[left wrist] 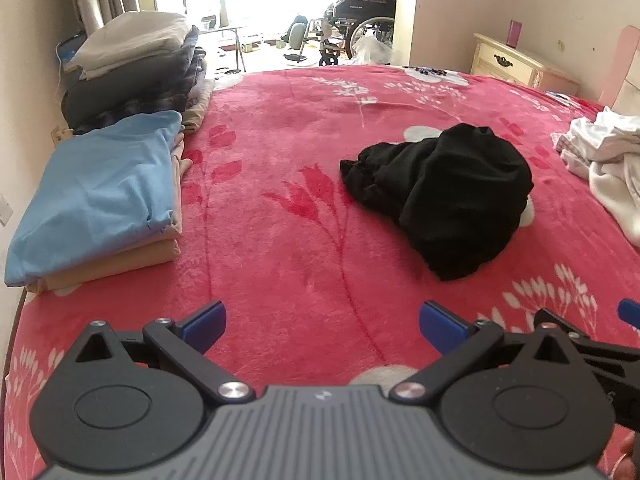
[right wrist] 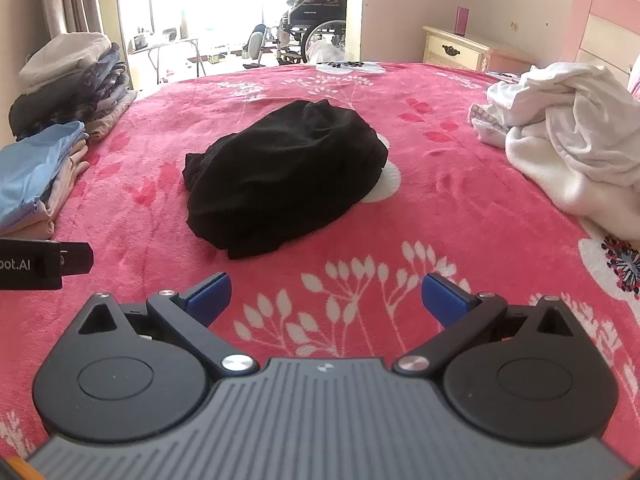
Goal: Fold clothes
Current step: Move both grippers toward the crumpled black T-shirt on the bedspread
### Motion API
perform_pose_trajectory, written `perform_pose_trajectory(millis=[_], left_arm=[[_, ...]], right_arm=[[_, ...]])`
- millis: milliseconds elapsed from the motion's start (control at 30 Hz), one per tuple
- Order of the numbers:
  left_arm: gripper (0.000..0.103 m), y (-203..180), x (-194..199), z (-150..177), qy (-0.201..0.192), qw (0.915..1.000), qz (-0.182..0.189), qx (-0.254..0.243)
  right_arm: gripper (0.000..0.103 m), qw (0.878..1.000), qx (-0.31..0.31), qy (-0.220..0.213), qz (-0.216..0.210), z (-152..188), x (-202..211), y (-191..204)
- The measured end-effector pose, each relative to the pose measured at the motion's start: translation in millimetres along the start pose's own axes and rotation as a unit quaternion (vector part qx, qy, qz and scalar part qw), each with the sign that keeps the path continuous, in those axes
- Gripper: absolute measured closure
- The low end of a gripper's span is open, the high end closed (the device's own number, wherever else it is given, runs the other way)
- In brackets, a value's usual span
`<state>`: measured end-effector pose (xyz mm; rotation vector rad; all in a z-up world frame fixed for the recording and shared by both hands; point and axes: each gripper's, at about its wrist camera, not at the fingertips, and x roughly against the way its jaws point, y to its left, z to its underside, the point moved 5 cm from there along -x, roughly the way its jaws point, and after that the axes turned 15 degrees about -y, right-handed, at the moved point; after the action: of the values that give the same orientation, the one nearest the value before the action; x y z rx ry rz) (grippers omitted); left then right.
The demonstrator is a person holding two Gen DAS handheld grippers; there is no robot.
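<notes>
Blue-tipped left tongs [left wrist: 322,322] and right tongs [right wrist: 326,298] gape wide, empty.

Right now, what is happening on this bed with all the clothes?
A person is folding laundry with a handheld tool in each hand. Both the left tool and the right tool are open and empty, hovering over the pink floral blanket. A crumpled black garment lies in the middle, not yet touched. Folded clothes, with a light blue garment on top of the near stack, sit along the left edge. An unfolded white pile waits on the right.
</notes>
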<state>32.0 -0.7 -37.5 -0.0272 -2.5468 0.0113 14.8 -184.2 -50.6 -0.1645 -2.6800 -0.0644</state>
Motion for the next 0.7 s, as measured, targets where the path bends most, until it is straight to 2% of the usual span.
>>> perform_pose_trajectory(millis=[100, 267, 700], left_arm=[[0.000, 4.0, 3.8, -0.1, -0.009, 0.9999, 0.002, -0.009], [0.000, 5.5, -5.1, 1.8, -0.006, 0.9994, -0.021, -0.027], [0.000, 10.8, 1.3, -1.8, -0.039, 0.9985, -0.036, -0.012]], right_arm=[[0.001, 1.000, 0.000, 0.005, -0.002, 1.4, -2.0, -2.4], [0.001, 1.000, 0.011, 0.013, 0.001, 3.3, -7.2, -2.4], [0.001, 1.000, 0.020, -0.007, 0.005, 0.9, -1.9, 4.7]])
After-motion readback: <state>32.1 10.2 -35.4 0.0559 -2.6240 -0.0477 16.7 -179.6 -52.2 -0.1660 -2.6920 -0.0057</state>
